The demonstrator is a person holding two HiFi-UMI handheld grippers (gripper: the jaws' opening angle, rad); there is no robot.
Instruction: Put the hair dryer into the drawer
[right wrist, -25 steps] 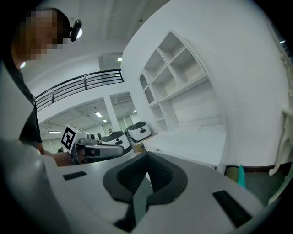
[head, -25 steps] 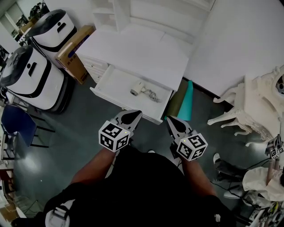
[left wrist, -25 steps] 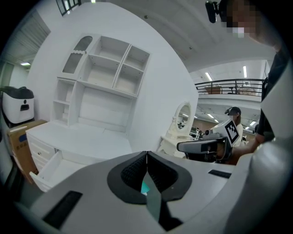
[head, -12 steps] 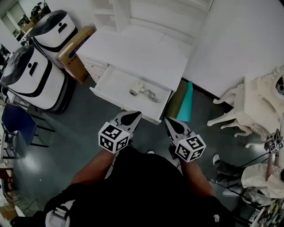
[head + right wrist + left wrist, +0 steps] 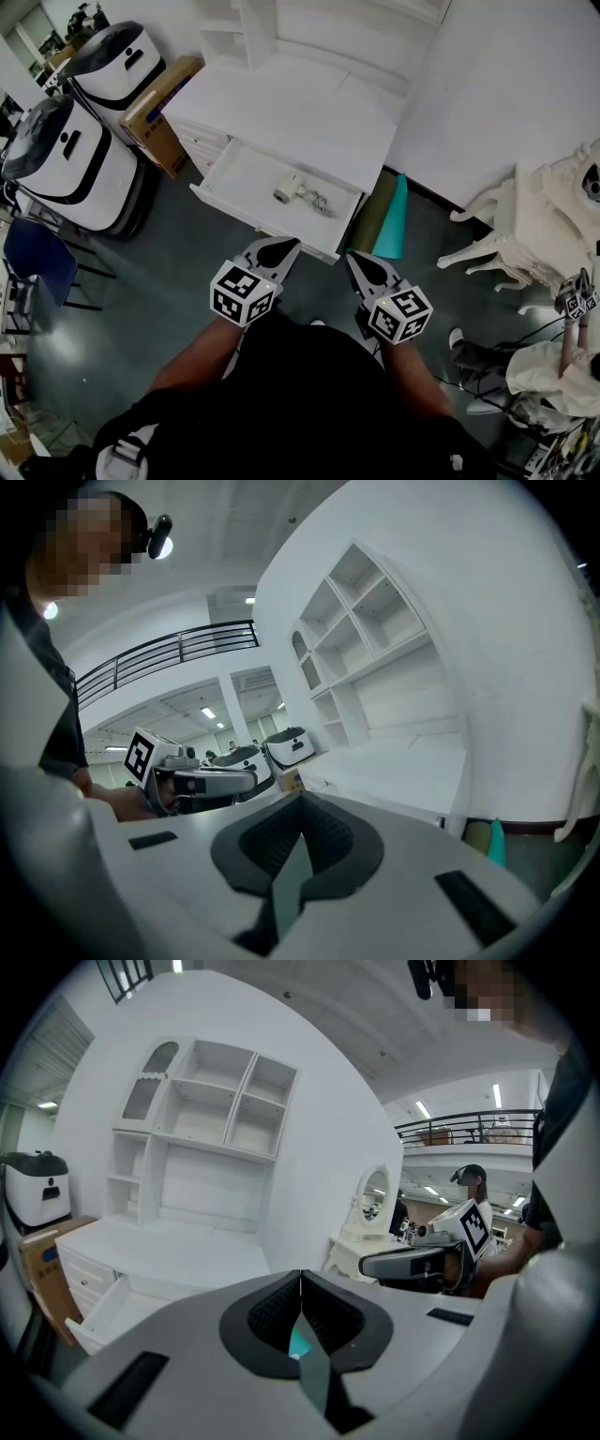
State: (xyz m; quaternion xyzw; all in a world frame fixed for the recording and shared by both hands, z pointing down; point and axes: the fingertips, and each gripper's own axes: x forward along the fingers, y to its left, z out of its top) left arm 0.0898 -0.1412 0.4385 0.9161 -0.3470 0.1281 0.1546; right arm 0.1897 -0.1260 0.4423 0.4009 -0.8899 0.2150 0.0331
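Left tool [image 5: 281,247] apart from hair dryer [image 5: 288,189]

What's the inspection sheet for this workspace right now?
Surface: white desk top, nothing seen on it.
Job's things: hair dryer lies inside the open drawer.
Clutter: cardboard box and teal roll beside the desk.
Grippers: left hand-held gripper and right hand-held gripper both shut, empty, short of the drawer.
Cables: dryer cord bundled in the drawer.
Surroundings: white machines, blue chair.

Hair dryer [image 5: 289,190] details too sm.; chair [image 5: 37,262] cut off.
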